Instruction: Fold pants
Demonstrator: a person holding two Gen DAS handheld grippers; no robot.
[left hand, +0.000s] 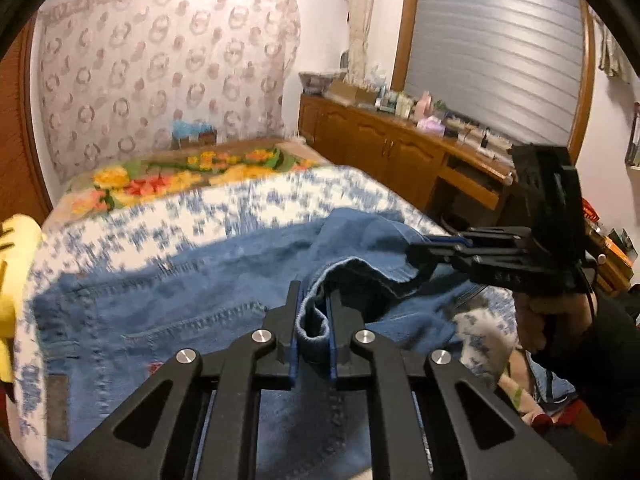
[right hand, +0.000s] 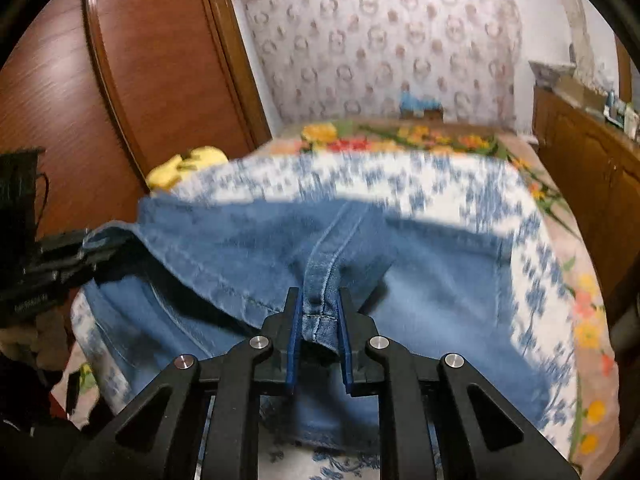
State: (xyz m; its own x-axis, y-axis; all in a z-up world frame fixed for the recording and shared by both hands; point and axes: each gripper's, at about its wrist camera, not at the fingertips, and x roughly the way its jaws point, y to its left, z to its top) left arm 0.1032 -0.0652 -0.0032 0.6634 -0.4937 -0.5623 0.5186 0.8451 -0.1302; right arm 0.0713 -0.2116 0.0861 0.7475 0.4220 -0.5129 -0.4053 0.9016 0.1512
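With both hems pinched, my left gripper (left hand: 314, 312) clamped on one jeans (left hand: 168, 300) cuff and my right gripper (right hand: 318, 312) on the other seam end, the denim stretches away across the bedspread (right hand: 440, 184), waistband farthest from me.
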